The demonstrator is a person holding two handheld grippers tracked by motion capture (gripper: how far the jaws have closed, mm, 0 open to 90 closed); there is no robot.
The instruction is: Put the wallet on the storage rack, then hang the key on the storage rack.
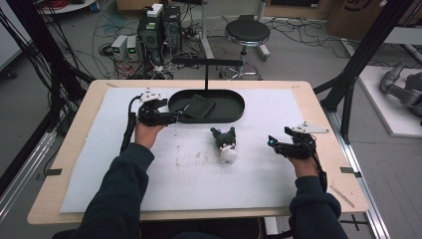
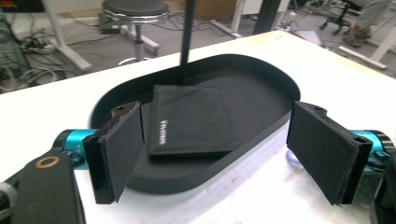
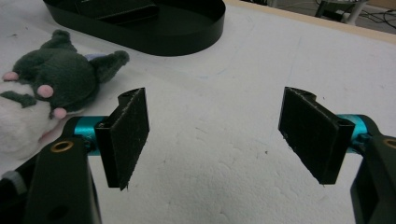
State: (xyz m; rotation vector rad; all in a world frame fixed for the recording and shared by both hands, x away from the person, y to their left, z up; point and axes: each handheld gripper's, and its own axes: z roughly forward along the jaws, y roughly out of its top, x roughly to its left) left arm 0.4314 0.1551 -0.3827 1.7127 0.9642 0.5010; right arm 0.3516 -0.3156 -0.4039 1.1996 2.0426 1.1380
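Observation:
A black oval tray (image 1: 234,117) lies at the back middle of the white mat, with a flat black wallet (image 1: 199,106) inside it. My left gripper (image 1: 178,116) hovers at the tray's left end. In the left gripper view its jaws (image 2: 215,109) stand wide open with nothing between the pads, and the wallet (image 2: 191,119) rests in the tray (image 2: 280,79) just beyond them. A grey and white plush toy (image 1: 226,144) lies in the middle of the mat. My right gripper (image 1: 271,141) sits to the toy's right, open (image 3: 215,95) and empty, the plush toy (image 3: 56,84) off to its left.
A white foam mat (image 1: 189,174) covers the wooden table. A black stand with a crossbar (image 1: 206,74) rises behind the tray. On the floor beyond are a round stool (image 1: 247,32), computer boxes (image 1: 159,30) and loose cables. Black frame posts flank the table.

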